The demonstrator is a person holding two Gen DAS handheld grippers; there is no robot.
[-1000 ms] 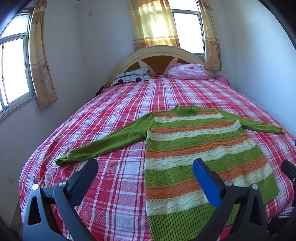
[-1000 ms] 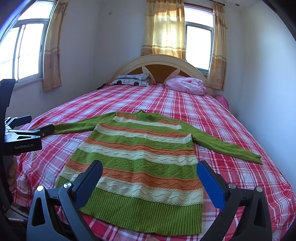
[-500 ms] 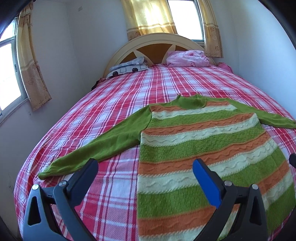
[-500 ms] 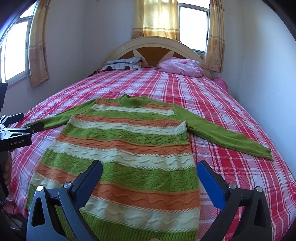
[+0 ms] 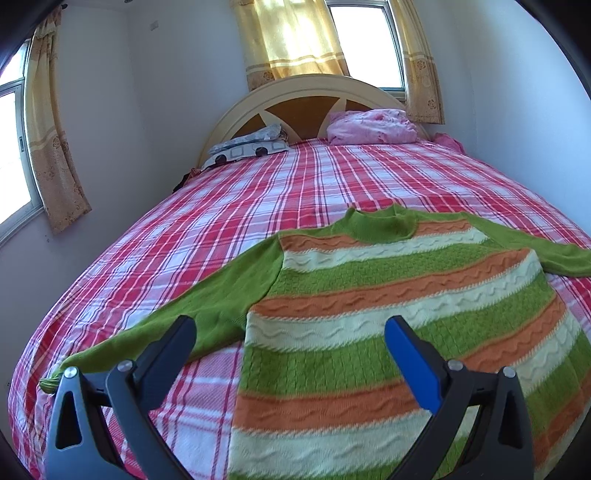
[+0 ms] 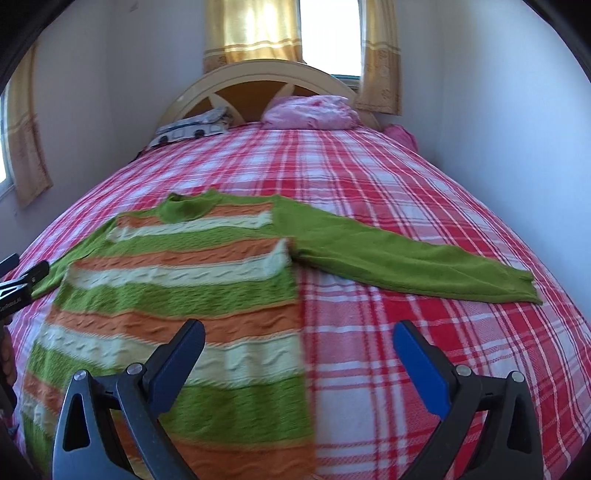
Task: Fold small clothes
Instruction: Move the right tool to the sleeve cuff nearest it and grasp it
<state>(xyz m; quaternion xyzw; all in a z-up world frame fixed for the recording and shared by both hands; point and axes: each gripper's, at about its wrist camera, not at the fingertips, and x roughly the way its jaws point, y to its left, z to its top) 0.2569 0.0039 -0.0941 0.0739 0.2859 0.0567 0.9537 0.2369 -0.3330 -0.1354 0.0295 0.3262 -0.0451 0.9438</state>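
My right gripper [image 6: 299, 341], jaws apart, hangs nearest the sweater [image 6: 177, 288]'s right sleeve [image 6: 406, 258], stretching rightward; my left gripper [image 5: 290, 338], also spread, faces the left sleeve [image 5: 207, 310].

White walls [image 5: 177, 110], yellow curtains [image 5: 291, 40], sunlit window [image 6: 328, 33], plaid bed [image 6: 369, 177]

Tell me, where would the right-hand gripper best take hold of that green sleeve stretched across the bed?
Probably at the cuff end of the sleeve, coming from the bed's right edge. It lies flat and straight, away from the striped sweater body, with bare plaid bedspread around it. The right gripper is open, holding nothing.
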